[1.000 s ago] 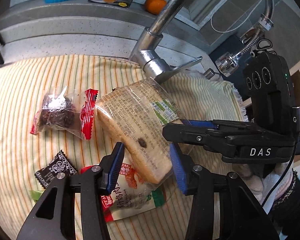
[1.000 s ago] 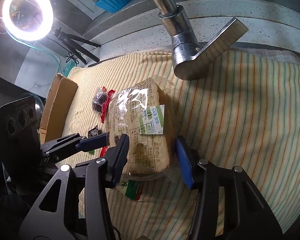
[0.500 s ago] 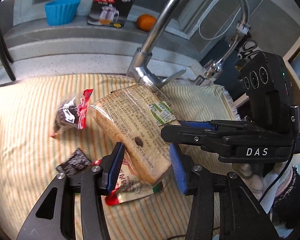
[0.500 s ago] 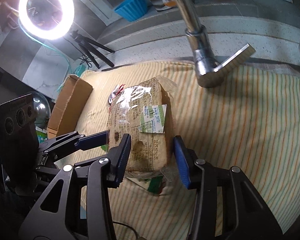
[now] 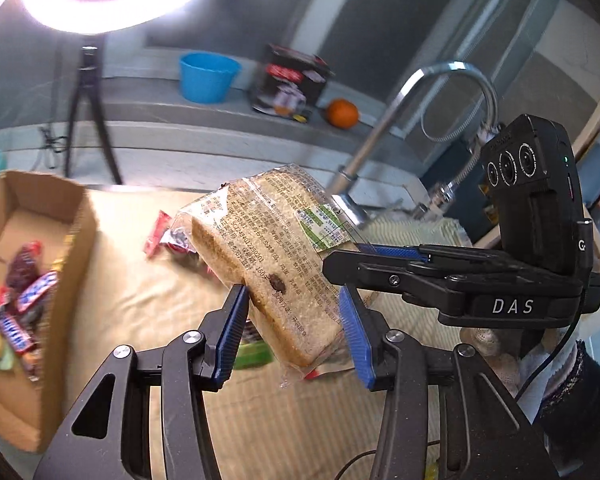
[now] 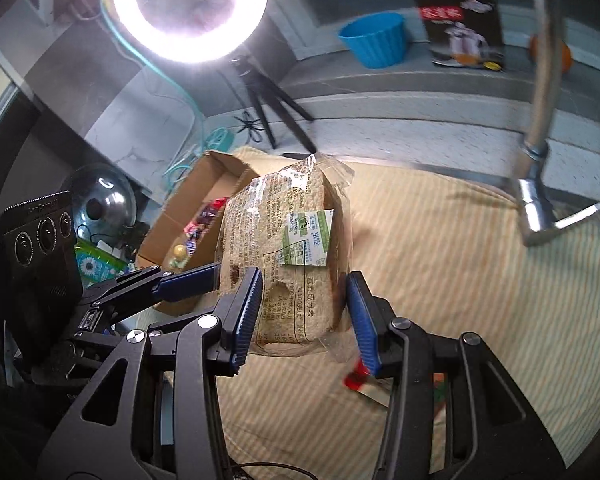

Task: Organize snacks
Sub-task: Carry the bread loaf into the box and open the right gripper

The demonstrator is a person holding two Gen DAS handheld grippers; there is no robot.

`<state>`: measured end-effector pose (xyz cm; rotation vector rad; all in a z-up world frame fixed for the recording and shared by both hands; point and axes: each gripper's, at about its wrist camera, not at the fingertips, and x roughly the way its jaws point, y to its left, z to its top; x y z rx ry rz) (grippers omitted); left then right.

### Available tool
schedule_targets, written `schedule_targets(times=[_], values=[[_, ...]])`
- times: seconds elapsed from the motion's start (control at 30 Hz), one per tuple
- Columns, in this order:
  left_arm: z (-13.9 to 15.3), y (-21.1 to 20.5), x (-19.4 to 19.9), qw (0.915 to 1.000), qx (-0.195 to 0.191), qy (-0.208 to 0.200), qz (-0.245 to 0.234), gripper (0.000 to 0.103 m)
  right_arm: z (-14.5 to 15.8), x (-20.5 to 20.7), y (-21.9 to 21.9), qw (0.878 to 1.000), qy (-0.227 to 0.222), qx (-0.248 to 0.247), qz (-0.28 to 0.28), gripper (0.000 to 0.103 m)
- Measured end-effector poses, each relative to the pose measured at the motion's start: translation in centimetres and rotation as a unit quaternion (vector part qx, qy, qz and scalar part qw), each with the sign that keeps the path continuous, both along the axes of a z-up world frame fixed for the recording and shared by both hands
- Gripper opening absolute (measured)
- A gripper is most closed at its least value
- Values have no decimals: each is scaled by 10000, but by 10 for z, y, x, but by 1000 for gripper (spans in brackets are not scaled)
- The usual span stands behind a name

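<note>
Step in hand: carrying bread pack (image 5: pixel 268 256) to box (image 5: pixel 66 240).
Left hand-held gripper (image 5: pixel 296 328) pinching pack's near end; right hand-held gripper (image 6: pixel 306 312) pinching same pack from other side.
Pack in air above striped cloth (image 6: pixel 440 280), right of box.
Next move, likely: swing pack over box, lower, spread both.
Box holds candy bars (image 5: pixel 16 312), small wrapped sweets.
Loose packets on cloth right of box.

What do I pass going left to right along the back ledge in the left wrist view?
Tripod → blue tub → black teapot box → orange → faucet.
</note>
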<state>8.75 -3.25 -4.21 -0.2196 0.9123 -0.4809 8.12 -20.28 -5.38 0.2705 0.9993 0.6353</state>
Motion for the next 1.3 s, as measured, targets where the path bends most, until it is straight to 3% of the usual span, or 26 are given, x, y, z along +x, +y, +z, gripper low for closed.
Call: schedule_targets(times=[0.33, 0.67, 0.93, 1.3], values=[[8, 82, -18, 9981, 29, -94, 608, 45, 12, 6, 91, 9978, -138, 72, 641, 45], [-4, 153, -25, 9919, 54, 69, 1269, 45, 1, 16, 176, 9934, -121, -18, 1143, 45], [-20, 186, -25, 9867, 96, 255, 1601, 45, -16, 28, 228, 9891, -12, -188, 1458, 45], [-40, 206, -24, 9812, 219, 504, 1851, 44, -34, 36, 258, 9862, 90, -370, 1613, 46]])
